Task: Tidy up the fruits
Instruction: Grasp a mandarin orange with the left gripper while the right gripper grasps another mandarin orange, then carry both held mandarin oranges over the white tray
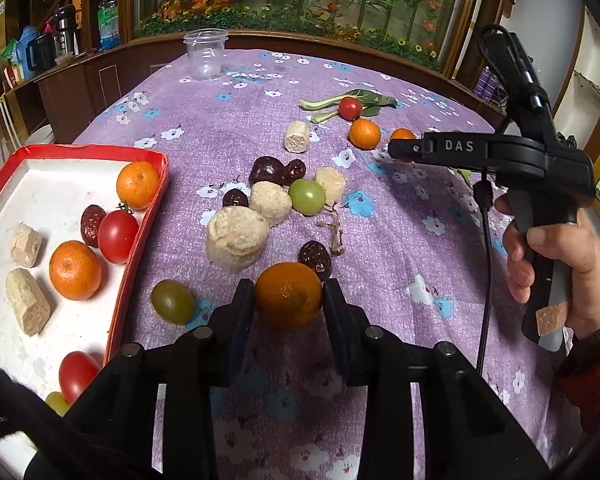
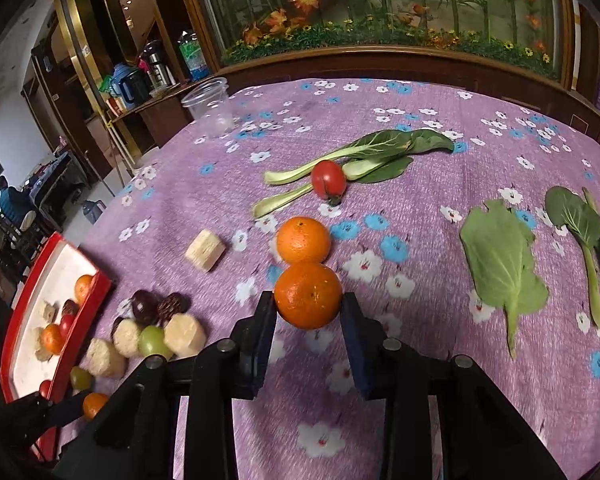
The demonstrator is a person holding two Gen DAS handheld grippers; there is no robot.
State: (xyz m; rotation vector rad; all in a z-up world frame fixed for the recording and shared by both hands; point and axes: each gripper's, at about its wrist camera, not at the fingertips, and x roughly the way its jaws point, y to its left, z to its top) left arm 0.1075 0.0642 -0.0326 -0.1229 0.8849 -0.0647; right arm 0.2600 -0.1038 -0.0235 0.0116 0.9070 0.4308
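My left gripper is shut on a tangerine low over the purple flowered cloth, just right of the red tray. The tray's white floor holds tangerines, red tomatoes, a dark date and pale chunks. My right gripper is shut on another tangerine, which touches a second tangerine lying behind it. The left wrist view shows the right gripper from the side at the far right, held by a hand. Whether either held fruit is off the cloth I cannot tell.
Pale chunks, dark dates, a green tomato and a green grape crowd the cloth's middle. A red tomato lies on bok choy. More leaves lie at right. A clear cup stands at the back.
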